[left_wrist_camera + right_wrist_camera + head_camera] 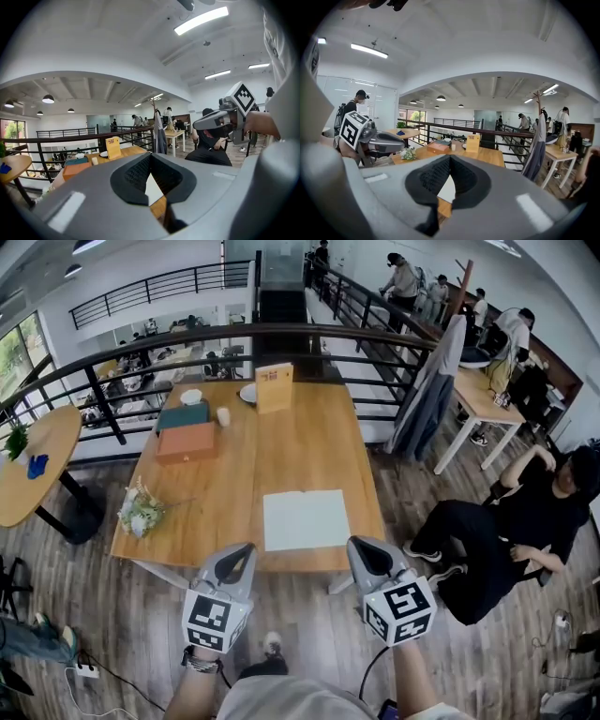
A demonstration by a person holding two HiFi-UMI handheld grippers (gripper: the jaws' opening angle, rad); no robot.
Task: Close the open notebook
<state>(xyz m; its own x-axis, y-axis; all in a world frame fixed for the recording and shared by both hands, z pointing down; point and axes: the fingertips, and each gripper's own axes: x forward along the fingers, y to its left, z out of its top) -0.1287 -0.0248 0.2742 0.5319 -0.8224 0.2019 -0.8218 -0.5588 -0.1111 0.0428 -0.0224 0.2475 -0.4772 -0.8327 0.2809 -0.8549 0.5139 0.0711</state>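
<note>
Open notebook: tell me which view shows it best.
The head view: the open notebook lies whole, white pages up, near the front edge of the table. Both gripper views show only a white sliver of it beyond their shut jaws.

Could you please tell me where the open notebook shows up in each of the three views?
Head view: the open notebook lies low centre, near the front edge of the table.
Left gripper view: the notebook is a white wedge, low centre.
Right gripper view: the notebook is again a white wedge, low centre.
Shared landmark: the upright yellow sign at the table's far end.
</note>
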